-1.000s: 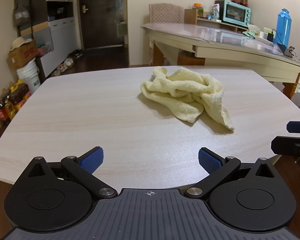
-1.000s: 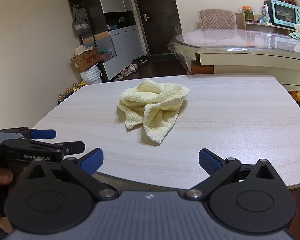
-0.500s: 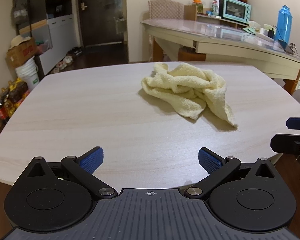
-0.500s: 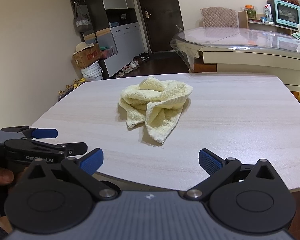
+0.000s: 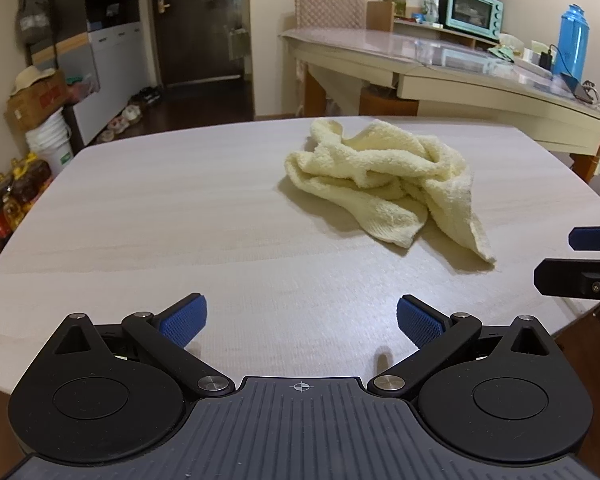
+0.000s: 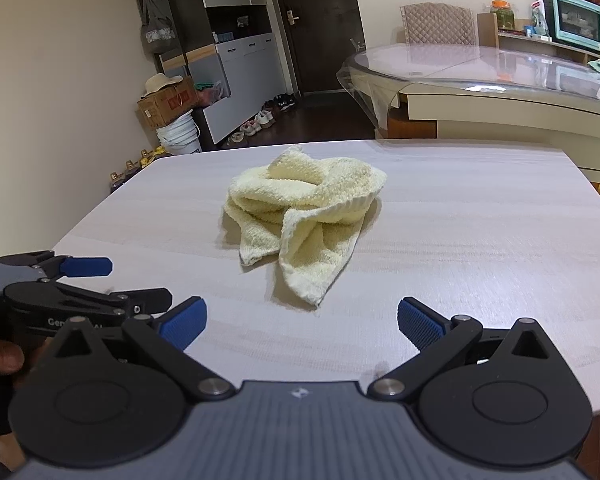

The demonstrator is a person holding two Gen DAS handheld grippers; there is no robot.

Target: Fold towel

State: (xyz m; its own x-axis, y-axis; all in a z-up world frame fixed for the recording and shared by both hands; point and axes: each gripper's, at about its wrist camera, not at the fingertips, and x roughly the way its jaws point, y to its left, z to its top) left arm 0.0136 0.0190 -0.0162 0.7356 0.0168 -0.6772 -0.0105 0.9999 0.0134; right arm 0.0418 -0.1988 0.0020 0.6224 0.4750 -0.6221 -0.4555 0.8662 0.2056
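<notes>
A pale yellow towel (image 5: 384, 180) lies crumpled in a heap on the light wooden table (image 5: 140, 220); it also shows in the right wrist view (image 6: 304, 216). My left gripper (image 5: 300, 320) is open and empty over the table's near edge, short of the towel. My right gripper (image 6: 300, 320) is open and empty, close to a loose towel corner (image 6: 308, 292). Each gripper shows at the edge of the other's view: the right one (image 5: 580, 260) and the left one (image 6: 84, 280).
A second long table (image 5: 440, 64) with an oven (image 5: 472, 16) and a blue flask (image 5: 572, 40) stands behind. Cabinets (image 5: 112, 72), a box (image 5: 36, 100), a bucket (image 5: 48, 144) and bottles (image 5: 8, 200) line the left wall.
Both grippers have moved forward toward the towel, which now looks larger and nearer. Both stay open; the towel has not moved.
</notes>
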